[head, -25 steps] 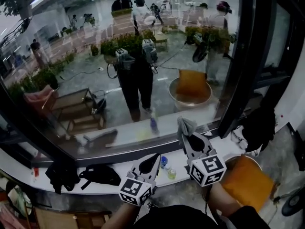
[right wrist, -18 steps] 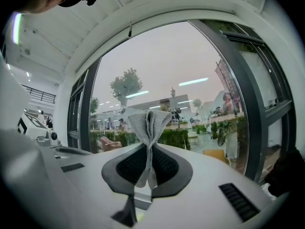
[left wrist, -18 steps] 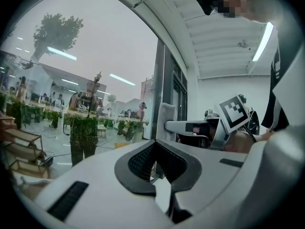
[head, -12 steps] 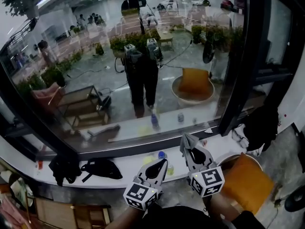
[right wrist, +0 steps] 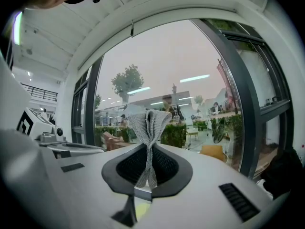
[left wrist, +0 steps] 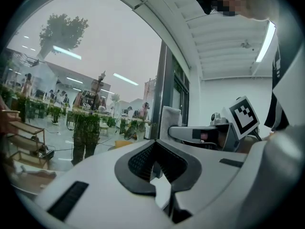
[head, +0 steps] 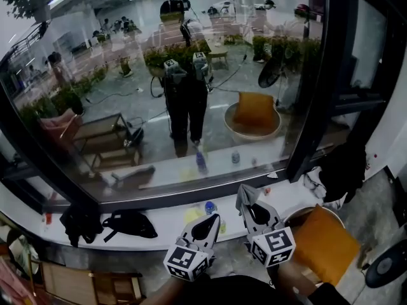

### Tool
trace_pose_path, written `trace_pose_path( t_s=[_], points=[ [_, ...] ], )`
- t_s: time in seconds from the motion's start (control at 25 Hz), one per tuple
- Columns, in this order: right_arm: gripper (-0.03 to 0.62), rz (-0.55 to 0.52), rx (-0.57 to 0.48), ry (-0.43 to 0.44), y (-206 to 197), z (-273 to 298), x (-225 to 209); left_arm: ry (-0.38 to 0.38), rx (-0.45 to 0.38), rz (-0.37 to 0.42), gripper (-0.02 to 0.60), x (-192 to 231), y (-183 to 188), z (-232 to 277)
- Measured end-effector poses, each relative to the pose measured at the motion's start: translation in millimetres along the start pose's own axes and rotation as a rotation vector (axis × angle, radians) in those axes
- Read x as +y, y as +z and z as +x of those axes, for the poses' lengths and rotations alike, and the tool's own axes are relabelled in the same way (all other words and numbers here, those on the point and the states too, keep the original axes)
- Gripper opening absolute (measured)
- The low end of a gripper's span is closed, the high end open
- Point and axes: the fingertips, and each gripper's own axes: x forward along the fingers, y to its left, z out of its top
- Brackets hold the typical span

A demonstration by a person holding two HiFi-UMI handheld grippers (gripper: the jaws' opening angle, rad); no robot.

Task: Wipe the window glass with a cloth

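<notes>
The big window glass [head: 191, 75] fills the head view and mirrors the person and both grippers. My right gripper [head: 247, 202] is below the glass, over the white sill [head: 159, 220], shut on a folded grey cloth [head: 244, 193] that sticks up past its tips. In the right gripper view the cloth [right wrist: 149, 123] stands pinched in that gripper [right wrist: 147, 146], apart from the glass [right wrist: 190, 80]. My left gripper [head: 213, 220] hangs beside it, shut on nothing. In the left gripper view my left gripper [left wrist: 153, 146] has its tips together, with the cloth [left wrist: 169, 119] to its right.
A dark window post [head: 318, 88] borders the glass on the right. On the sill lie two black bags [head: 130, 223], a blue-capped bottle [head: 210, 207] and a yellow item [head: 193, 215]. An orange cushioned seat [head: 321, 243] and a black garment [head: 343, 170] are at the right.
Both grippers have sunk lower in the head view, away from the glass's bottom edge. The right one still holds the cloth.
</notes>
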Motion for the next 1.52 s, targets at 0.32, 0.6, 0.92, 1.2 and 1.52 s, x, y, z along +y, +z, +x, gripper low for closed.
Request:
trace_pose_path(
  t_s=[0.32, 0.6, 0.92, 1.2, 1.52],
  points=[
    [0.044, 0.005, 0.01, 0.012, -6, -2, 7, 0.002, -0.006, 0.003, 0.008, 0, 3, -1],
    [0.044, 0.017, 0.016, 0.019, -9, -5, 9, -0.009, 0.004, 0.005, 0.008, -5, 2, 0],
    [0.044, 0.025, 0.023, 0.022, -12, -10, 5, -0.003, -0.002, -0.019, 0.008, -11, 3, 2],
    [0.044, 0.033, 0.022, 0.02, -11, -12, -2, -0.005, 0.003, -0.011, 0.008, -15, 4, 7],
    [0.044, 0.044, 0.024, 0.012, -13, -11, -11, -0.009, 0.01, -0.011, 0.008, -17, 2, 15]
  ],
)
